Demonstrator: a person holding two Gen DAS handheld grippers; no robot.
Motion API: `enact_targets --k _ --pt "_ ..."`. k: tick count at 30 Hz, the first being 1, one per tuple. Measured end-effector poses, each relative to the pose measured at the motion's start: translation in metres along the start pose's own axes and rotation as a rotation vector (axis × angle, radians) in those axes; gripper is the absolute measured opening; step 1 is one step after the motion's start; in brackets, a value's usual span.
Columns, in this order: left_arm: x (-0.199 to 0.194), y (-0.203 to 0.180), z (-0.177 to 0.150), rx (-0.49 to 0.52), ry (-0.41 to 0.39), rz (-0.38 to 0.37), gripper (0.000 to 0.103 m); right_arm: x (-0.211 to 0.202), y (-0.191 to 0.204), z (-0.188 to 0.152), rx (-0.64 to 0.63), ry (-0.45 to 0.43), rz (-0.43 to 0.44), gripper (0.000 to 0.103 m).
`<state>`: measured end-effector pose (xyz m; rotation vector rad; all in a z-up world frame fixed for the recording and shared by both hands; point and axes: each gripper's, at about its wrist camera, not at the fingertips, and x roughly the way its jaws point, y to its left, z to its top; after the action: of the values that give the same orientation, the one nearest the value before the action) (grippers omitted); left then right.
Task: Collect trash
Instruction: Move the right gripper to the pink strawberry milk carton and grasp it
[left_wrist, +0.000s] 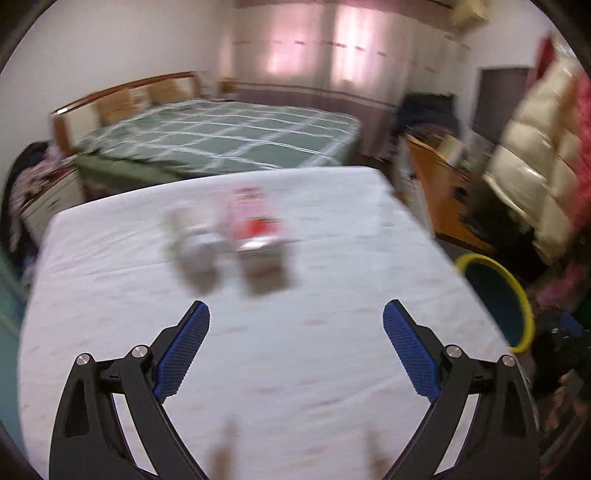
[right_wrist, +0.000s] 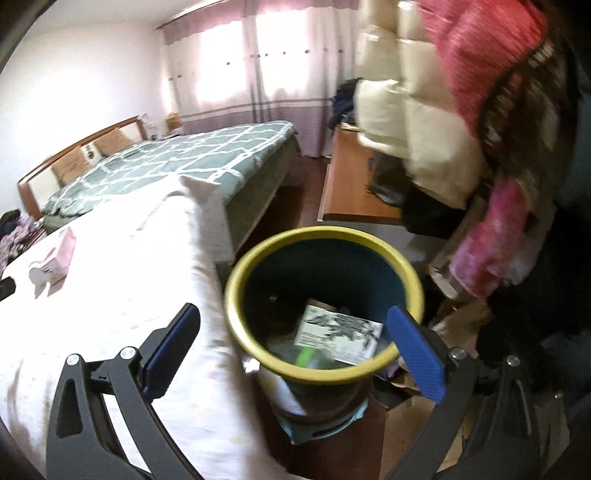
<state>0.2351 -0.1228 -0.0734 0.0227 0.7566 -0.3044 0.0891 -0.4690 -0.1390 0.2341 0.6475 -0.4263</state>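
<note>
My left gripper (left_wrist: 295, 317) is open and empty above the white-covered table (left_wrist: 332, 369). Ahead of it, blurred, lie a pink and red carton (left_wrist: 258, 229) and a crumpled whitish piece of trash (left_wrist: 195, 240). My right gripper (right_wrist: 293, 319) is open and empty, hovering over the dark bin with a yellow rim (right_wrist: 325, 236). A white printed box (right_wrist: 340, 334) and a green item (right_wrist: 306, 356) lie inside the bin. The pink carton (right_wrist: 59, 258) also shows far left in the right wrist view. The bin's rim (left_wrist: 517, 291) shows at the table's right edge in the left wrist view.
A bed with a green checked cover (left_wrist: 221, 136) stands behind the table. A wooden desk (right_wrist: 351, 184) and hanging coats (right_wrist: 424, 129) are to the right of the bin. Cardboard boxes (right_wrist: 406, 424) sit on the floor beside the bin.
</note>
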Motion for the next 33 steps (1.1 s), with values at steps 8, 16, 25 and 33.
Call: enact_targets --k 8,16,25,33 --pt "-0.028 0.141 -0.026 -0.219 -0.070 0.187 0.094 0.001 0.083 0.014 -0.117 0.010 0.122 0.097" --pt "-0.032 0.199 -0.044 -0.343 -0.092 0.241 0.094 0.003 0.172 0.029 -0.217 0.024 0.278 0.097" --pt "-0.029 0.184 -0.046 -0.332 -0.074 0.242 0.094 0.026 0.256 0.036 -0.316 0.069 0.413 0.097" --pt "-0.033 0.182 -0.045 -0.342 -0.081 0.240 0.095 0.064 0.319 0.030 -0.430 0.124 0.442 0.097"
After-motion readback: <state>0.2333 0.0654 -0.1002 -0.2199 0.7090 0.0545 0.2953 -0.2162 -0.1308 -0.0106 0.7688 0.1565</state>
